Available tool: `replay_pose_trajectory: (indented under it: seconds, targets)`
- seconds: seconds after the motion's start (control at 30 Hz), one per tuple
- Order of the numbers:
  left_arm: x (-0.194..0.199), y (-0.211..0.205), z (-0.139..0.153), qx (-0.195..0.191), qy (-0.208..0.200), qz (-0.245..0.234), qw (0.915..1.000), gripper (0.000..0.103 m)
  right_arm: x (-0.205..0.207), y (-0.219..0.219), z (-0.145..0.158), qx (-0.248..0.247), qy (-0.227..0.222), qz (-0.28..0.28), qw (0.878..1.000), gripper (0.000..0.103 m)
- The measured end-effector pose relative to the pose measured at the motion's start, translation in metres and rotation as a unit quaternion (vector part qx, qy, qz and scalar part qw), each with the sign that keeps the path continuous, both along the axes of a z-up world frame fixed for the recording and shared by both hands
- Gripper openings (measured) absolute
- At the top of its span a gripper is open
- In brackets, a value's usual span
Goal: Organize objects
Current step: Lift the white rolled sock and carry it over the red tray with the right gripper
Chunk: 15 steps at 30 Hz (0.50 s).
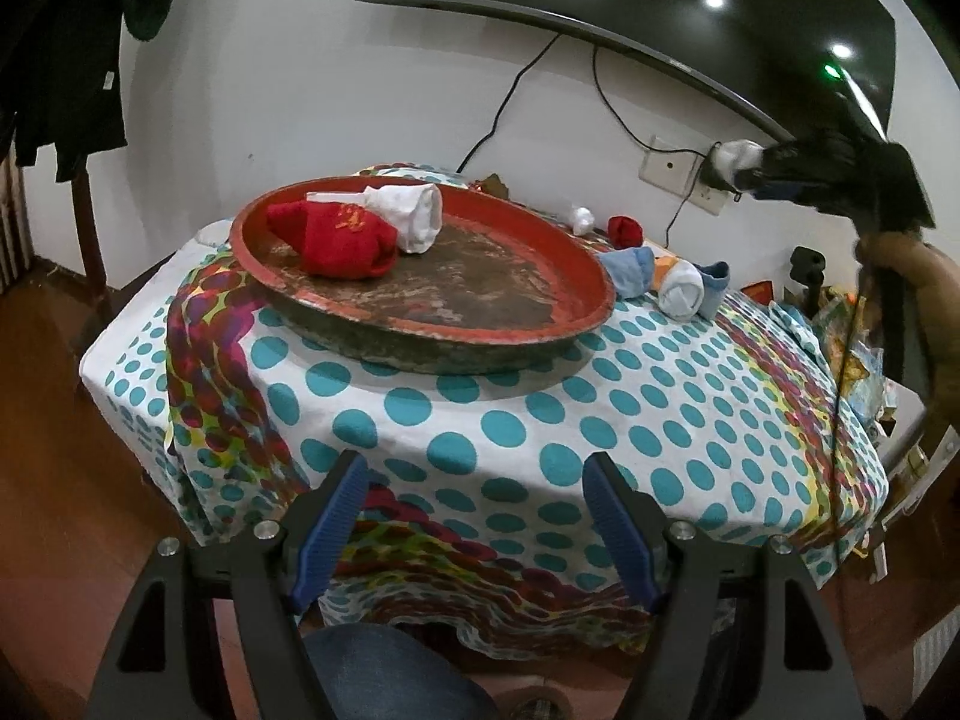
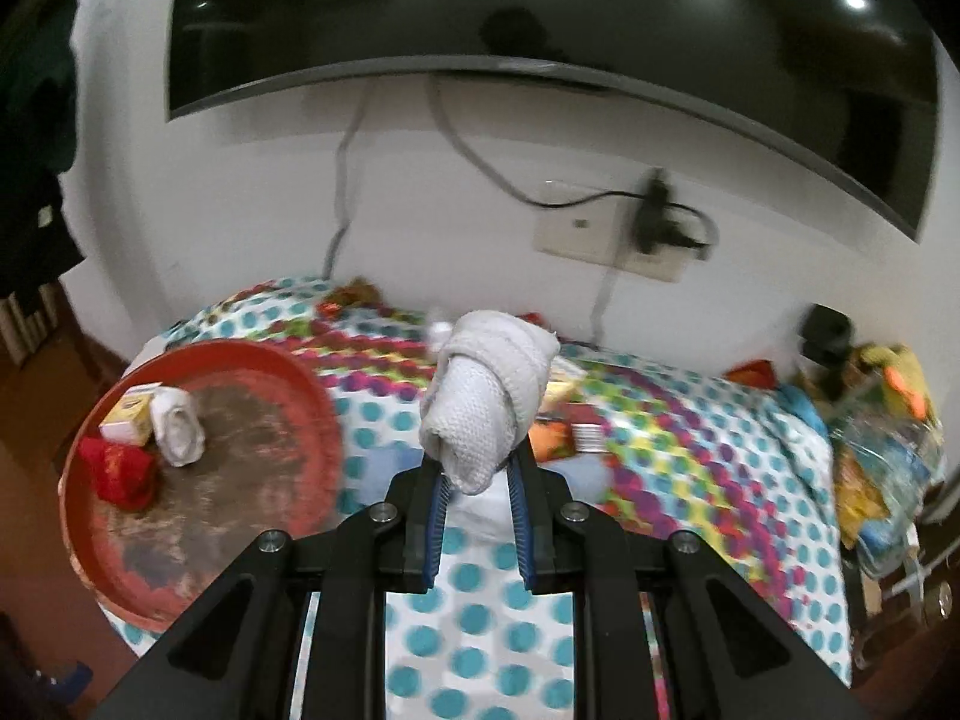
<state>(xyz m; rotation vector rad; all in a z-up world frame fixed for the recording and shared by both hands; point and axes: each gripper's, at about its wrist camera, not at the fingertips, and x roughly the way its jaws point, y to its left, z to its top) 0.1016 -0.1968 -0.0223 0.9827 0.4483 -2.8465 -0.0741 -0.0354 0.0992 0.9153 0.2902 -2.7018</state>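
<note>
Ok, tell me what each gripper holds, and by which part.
Right gripper: rolled white sock, pinched at its lower end. Left gripper: nothing.

Left gripper (image 1: 474,480), black frame with ribbed blue pads: jaws parted wide, nothing between them, pointing downward and forward. Right gripper (image 2: 477,468), same build: jaws clamped on a rolled white knitted sock (image 2: 489,396), which projects beyond the fingertips; raised in the air. In the left wrist view, a hand (image 1: 888,252) grips its handle from below.
</note>
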Motion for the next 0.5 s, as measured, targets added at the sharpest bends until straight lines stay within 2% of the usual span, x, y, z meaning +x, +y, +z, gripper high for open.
replay_pose_trajectory:
  seconds: [0.33, 0.5]
  targets:
    - [-0.007, -0.013, -0.005, 0.021, -0.007, 0.006, 0.9997, 0.076, -0.020, -0.101, -0.024, 0.028, -0.021, 0.065, 0.997, 0.017]
    - [-0.009, -0.021, -0.006, 0.034, -0.010, 0.014, 0.9993, 0.076, -0.030, -0.137, -0.036, 0.038, -0.035, 0.086, 0.995, 0.017]
